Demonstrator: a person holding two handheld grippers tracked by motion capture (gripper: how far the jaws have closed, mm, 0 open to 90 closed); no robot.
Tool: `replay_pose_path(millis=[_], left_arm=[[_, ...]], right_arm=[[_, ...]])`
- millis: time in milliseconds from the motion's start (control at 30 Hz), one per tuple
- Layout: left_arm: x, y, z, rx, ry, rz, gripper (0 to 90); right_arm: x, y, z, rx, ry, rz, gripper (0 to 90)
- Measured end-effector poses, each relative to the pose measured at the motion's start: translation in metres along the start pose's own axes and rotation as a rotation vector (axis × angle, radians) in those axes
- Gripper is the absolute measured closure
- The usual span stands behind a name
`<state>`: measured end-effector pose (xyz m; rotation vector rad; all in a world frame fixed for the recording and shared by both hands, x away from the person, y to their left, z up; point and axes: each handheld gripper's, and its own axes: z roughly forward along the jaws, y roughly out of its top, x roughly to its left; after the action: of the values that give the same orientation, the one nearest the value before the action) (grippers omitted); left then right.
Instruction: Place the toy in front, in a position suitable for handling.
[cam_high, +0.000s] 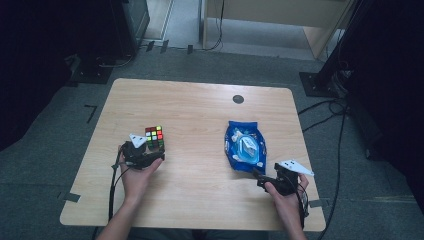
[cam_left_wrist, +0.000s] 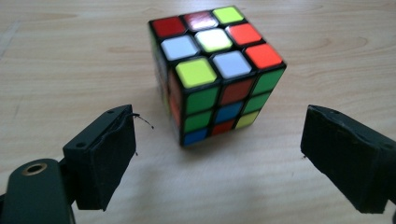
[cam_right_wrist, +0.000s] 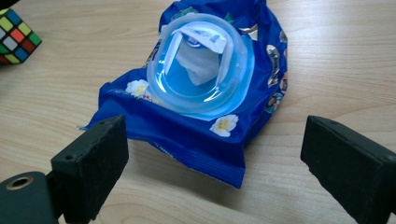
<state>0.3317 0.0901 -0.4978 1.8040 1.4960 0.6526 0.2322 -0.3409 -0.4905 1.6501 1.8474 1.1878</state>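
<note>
left claw (cam_left_wrist: 219, 158) gapes wide and empty just short of the rubik's cube (cam_left_wrist: 217, 70) on the bench (cam_high: 200, 170); right claw (cam_right_wrist: 212, 168), equally wide and empty, faces the blue wet-wipes pack (cam_right_wrist: 205, 88). next, probably, each needs to move in and close.

The high view is dimly lit and tinted blue-grey — the room's far corners and both side edges are lost in near black, and only the table (cam_high: 200, 115) is evenly lit. Fine detail there is softened by low resolution. In the left gripper view, soft overhead light is thrown back as a pale glare on the top tiles of the cube (cam_left_wrist: 217, 70), and a faint shadow is cast below it. In the right gripper view, sheen is seen on the wipes pack (cam_right_wrist: 201, 88) — its plastic lid gleams. The near jaws are slightly blurred in both.
</note>
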Motion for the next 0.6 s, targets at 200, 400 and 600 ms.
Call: replay_pose_path(millis=[200,400,600], left_arm=[[-0.006,0.011,0.017,-0.003,0.072,-0.037,11.9],[-0.01,0.016,0.034,0.035,0.142,-0.022,15.2],[-0.007,0.014,0.031,0.021,0.132,0.078,33.8]], right_arm=[[0.003,0.0,0.001,0.005,-0.002,-0.005,7.6],[0.005,-0.001,0.003,0.008,-0.002,-0.017,7.6],[0.009,-0.001,0.005,0.018,-0.008,-0.035,7.7]])
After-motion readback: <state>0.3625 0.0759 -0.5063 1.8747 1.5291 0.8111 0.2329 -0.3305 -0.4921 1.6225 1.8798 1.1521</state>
